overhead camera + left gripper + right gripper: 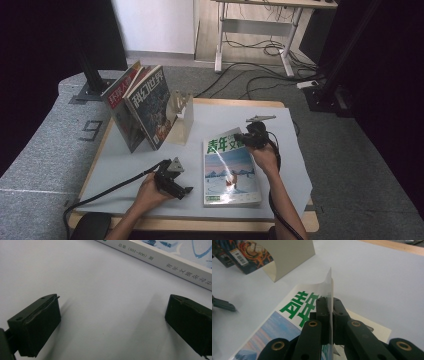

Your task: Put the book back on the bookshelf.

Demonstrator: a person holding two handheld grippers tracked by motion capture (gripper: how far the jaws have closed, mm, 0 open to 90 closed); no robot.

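Note:
A magazine (230, 170) with green title characters and a snowy blue picture lies flat on the white table (215, 120). My right gripper (248, 138) is shut on the far right corner of its cover (329, 287), and the glossy sheet curls up between the jaws. My left gripper (186, 191) rests low on the table just left of the magazine's spine (160, 258). Its two jaws stand wide apart with bare table between them.
At the back left, two magazines (137, 102) lean upright against a beige bookend (184, 117). The table's wooden edge (240, 103) shows at the far side. Cables (100, 192) trail from both grippers toward the near edge.

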